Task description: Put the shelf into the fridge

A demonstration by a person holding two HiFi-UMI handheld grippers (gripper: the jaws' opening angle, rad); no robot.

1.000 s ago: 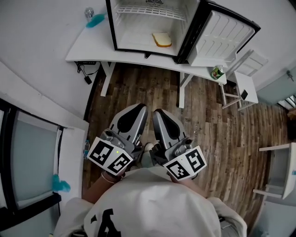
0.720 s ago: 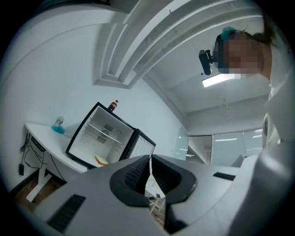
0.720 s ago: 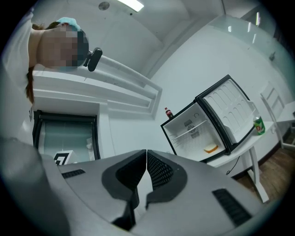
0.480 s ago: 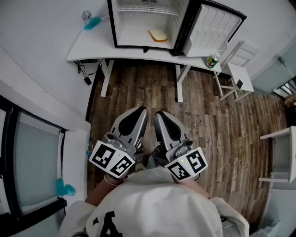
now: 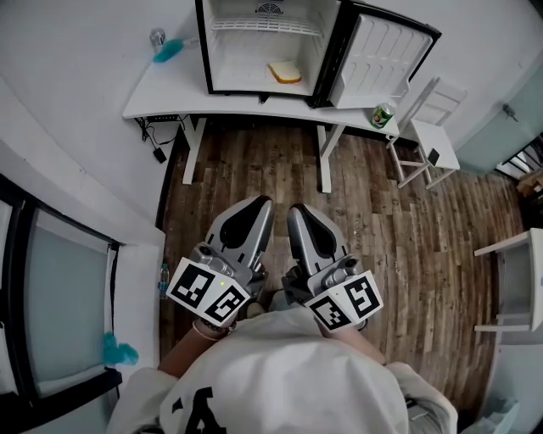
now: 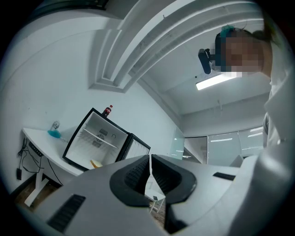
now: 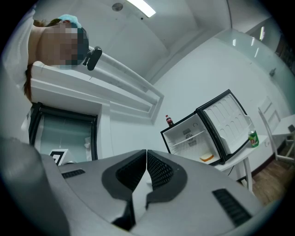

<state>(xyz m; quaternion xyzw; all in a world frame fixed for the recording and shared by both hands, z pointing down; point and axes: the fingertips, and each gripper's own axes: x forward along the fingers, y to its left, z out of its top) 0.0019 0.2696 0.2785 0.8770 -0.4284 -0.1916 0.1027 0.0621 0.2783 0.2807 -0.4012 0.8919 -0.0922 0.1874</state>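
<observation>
As the left gripper (image 5: 259, 208) and right gripper (image 5: 299, 214) hang closed and empty, the shelf (image 5: 265, 25) looks seated in the fridge (image 5: 222, 55); perhaps only closing the door (image 5: 377, 55) remains.

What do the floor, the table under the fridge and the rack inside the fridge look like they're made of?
Floor: brown wood or wood-look laminate with a matte finish; plank seams and grain show.
Table: smooth white board, probably painted or laminated; no grain is visible.
Rack: thin white parallel bars, likely coated wire.
</observation>
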